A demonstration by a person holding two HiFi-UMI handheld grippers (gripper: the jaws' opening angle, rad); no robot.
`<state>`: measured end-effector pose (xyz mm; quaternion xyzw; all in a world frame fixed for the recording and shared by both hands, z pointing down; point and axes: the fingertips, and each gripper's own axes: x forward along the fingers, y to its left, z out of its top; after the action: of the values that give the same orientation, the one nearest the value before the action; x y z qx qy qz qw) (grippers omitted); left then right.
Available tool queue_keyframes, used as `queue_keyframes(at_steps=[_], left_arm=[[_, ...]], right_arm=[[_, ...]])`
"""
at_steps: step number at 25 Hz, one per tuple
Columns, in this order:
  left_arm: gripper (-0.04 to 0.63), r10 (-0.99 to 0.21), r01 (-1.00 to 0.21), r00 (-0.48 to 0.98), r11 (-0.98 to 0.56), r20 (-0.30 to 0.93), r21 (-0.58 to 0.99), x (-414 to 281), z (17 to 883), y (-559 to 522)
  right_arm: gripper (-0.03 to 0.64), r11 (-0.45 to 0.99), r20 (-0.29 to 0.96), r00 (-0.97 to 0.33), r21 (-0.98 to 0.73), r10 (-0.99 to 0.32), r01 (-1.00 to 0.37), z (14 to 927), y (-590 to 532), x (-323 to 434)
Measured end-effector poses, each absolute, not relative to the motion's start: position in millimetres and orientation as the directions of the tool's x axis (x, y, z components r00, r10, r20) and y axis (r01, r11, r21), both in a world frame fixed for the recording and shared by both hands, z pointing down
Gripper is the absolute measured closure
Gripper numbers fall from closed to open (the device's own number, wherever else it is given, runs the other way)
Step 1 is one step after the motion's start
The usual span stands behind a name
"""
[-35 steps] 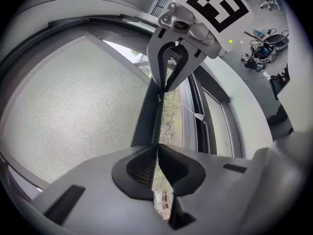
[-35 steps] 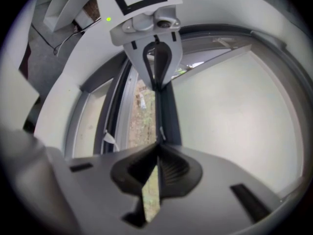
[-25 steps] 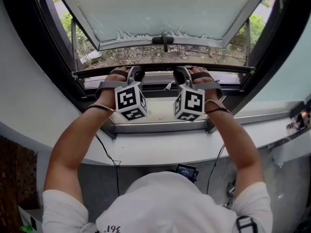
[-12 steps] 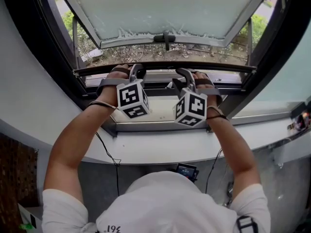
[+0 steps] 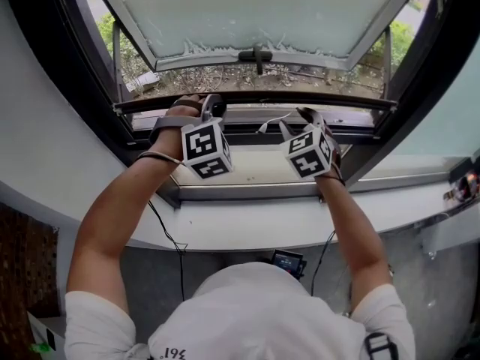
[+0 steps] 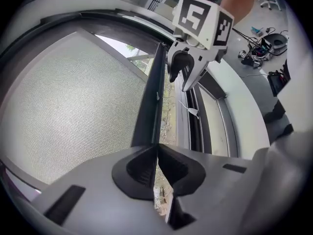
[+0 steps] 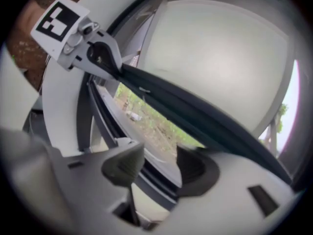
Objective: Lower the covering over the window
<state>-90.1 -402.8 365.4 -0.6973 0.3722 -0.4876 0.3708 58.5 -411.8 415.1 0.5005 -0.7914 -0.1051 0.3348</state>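
The covering is a fine mesh screen [image 6: 73,106] with a dark bottom bar [image 5: 255,98] that runs across the window opening. My left gripper [image 5: 210,106] is shut on that bar [image 6: 149,106], which passes edge-on between its pads [image 6: 139,168]. My right gripper [image 5: 298,123] has just been opening. It now stands open just below the bar, on the sill side, with nothing between its jaws. In the right gripper view its jaws [image 7: 159,168] are wide apart, and the bar [image 7: 195,114] crosses above them to the left gripper [image 7: 105,58].
Beyond the screen, a frosted window sash [image 5: 255,13] with a dark handle [image 5: 256,55] is tilted outward. A white pull cord [image 5: 274,120] lies by the lower frame. The pale sill [image 5: 247,175] is below the grippers. Cables and a small device [image 5: 289,262] hang under the ledge.
The right gripper has let go of the bar, opened wide, rolled, and drawn back down and to the right. The left gripper keeps its hold and has not moved.
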Motion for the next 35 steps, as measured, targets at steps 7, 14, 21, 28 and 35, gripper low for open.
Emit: queue_keyframes(at_steps=[7, 14, 21, 28, 35], left_arm=[[0.56, -0.881, -0.154, 0.24, -0.449, 0.408, -0.88, -90, 365, -402], [0.56, -0.882, -0.159, 0.236, -0.45, 0.409, -0.879, -90, 365, -402], [0.56, -0.882, -0.159, 0.231, -0.45, 0.41, -0.879, -91, 365, -403], [0.56, -0.882, -0.155, 0.225, -0.452, 0.414, -0.878, -91, 366, -403], [0.56, -0.883, -0.16, 0.225, -0.45, 0.412, -0.879, -90, 365, -403]], right_arm=[[0.411, 0.548, 0.496, -0.323, 0.417, -0.806, -0.725, 428, -437, 48], [0.595, 0.692, 0.545, -0.461, 0.362, -0.701, -0.624, 434, -401, 9], [0.414, 0.545, 0.414, -0.402, 0.325, -0.817, -0.773, 412, -412, 38], [0.37, 0.544, 0.431, -0.358, 0.464, -0.828, -0.699, 437, -456, 45], [0.594, 0.705, 0.525, -0.48, 0.425, -0.703, -0.568, 431, -420, 0]])
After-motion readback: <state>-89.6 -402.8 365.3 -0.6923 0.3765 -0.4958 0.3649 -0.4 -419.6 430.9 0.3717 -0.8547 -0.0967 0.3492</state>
